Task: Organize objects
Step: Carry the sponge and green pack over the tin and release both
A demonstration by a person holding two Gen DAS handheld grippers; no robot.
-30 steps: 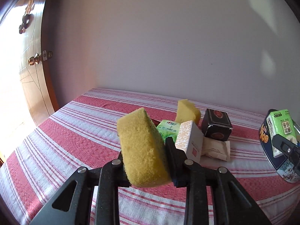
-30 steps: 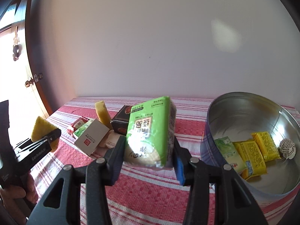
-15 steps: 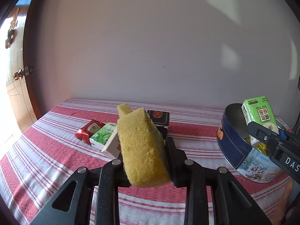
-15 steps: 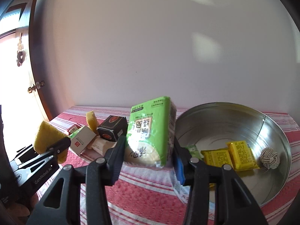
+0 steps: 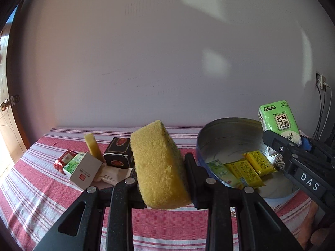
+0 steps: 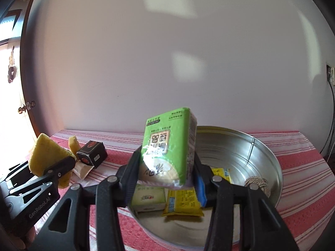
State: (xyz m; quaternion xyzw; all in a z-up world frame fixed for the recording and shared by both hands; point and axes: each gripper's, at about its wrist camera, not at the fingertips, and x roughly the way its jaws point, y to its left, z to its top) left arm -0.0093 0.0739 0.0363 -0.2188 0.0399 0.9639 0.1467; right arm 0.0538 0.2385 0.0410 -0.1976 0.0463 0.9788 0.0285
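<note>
My left gripper (image 5: 161, 167) is shut on a yellow sponge (image 5: 159, 163) and holds it above the striped cloth, left of the round metal tin (image 5: 226, 129). It also shows in the right wrist view (image 6: 52, 165). My right gripper (image 6: 167, 167) is shut on a green tissue pack (image 6: 167, 146) and holds it over the tin's near rim (image 6: 270, 152); the pack also shows in the left wrist view (image 5: 278, 119). Inside the tin lie yellow packets (image 5: 249, 169), a green packet (image 6: 148, 197) and a rope ball (image 6: 257, 183).
On the red striped tablecloth (image 5: 41, 188) to the left stand a second yellow sponge (image 5: 93, 146), a black box (image 5: 118, 154), a white box (image 5: 84, 172), a beige sachet (image 5: 113, 174), and red and green packets (image 5: 68, 162). A wall is behind; a door at far left.
Both grippers have swung right toward the tin. The tissue pack now hangs over the tin's near rim. The sponge has come closer to the tin.
</note>
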